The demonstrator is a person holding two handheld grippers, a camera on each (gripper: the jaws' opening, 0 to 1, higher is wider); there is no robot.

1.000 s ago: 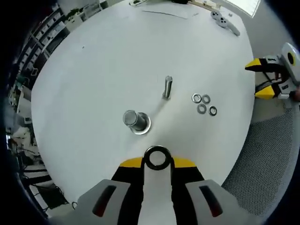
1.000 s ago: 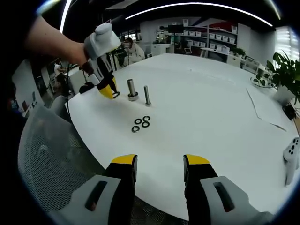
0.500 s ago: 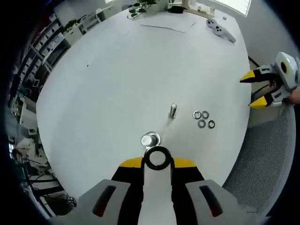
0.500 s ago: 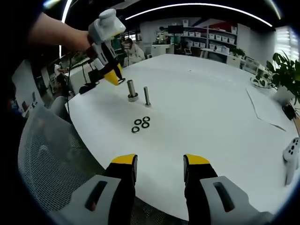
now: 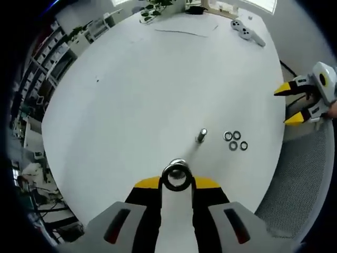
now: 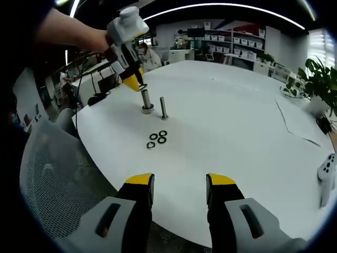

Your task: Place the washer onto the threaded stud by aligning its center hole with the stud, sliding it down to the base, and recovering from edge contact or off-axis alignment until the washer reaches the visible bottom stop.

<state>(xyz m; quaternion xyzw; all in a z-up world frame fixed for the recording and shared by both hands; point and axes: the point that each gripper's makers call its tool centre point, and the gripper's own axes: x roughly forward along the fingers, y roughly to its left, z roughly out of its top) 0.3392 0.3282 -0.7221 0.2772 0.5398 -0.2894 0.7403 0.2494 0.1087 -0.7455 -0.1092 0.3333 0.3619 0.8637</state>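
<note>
The left gripper (image 5: 177, 182), pinching the washer (image 5: 176, 176), has risen directly above the threaded stud (image 6: 146, 100), ready to lower it, while the right gripper (image 6: 179, 185) waits spread.

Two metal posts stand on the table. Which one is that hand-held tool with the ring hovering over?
The thicker post with the wide base, not the slim stud beside it. The left gripper holds a washer right above its top; four spare washers lie nearby.

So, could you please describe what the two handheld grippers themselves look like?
Each gripper has black jaws with yellow tips, set in a light grey body with a dark slot on either side, as on the right gripper. The left gripper looks the same. The arm behind it is bare, no sleeve.
</note>
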